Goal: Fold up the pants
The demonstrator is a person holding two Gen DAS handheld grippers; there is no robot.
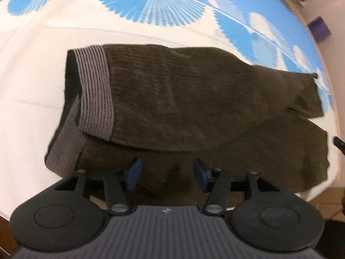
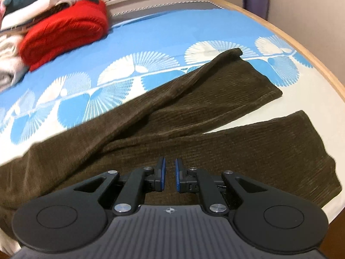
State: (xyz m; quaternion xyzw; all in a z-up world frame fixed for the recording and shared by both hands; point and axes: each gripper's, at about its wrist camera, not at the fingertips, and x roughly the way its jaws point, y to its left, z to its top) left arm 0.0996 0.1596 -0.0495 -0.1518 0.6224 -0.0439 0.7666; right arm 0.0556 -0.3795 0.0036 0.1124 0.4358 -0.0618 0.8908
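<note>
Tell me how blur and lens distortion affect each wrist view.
Left wrist view: motion blur smears the pants and the bedspread print; fisheye bows the bed into a dome. Right wrist view: sharper on the pants, but the red blanket at left is smeared and the bed frame curves.

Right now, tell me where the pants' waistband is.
In the left wrist view, the striped grey waistband is at the left end of the brown pants, on the white part of the bedspread, up and left of the left gripper.
</note>
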